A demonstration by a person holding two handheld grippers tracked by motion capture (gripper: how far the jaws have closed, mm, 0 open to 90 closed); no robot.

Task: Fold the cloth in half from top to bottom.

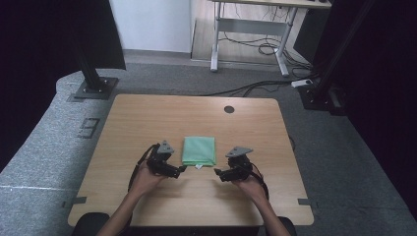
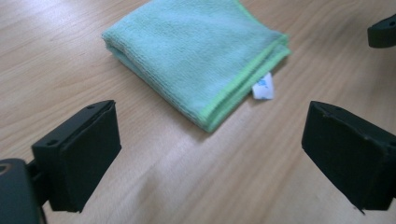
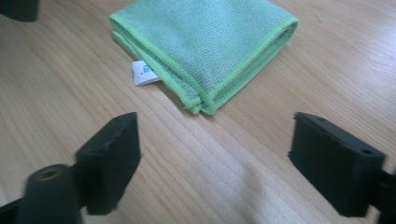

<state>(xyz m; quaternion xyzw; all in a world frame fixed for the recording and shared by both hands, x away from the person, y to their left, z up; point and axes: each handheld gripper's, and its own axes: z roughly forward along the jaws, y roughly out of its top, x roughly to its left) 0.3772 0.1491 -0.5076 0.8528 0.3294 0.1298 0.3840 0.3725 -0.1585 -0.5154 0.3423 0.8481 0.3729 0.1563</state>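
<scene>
So both grippers are off the folded green microfibre cloth [image 1: 199, 151] right now. It lies flat near the middle of the light wooden worktop [image 1: 147, 118], between the two hands, with its small white care tag [image 1: 198, 167] sticking out of the near edge. The left gripper [image 1: 183, 168] sits just beside the cloth's near left corner, and its black fingers [image 2: 79, 156] are spread wide with nothing but bare wood between them. Same story for the right gripper [image 1: 216, 172] at the near right corner: fingers [image 3: 109, 163] wide apart, holding nothing, touching nothing, cloth corner a little ahead of them.
</scene>
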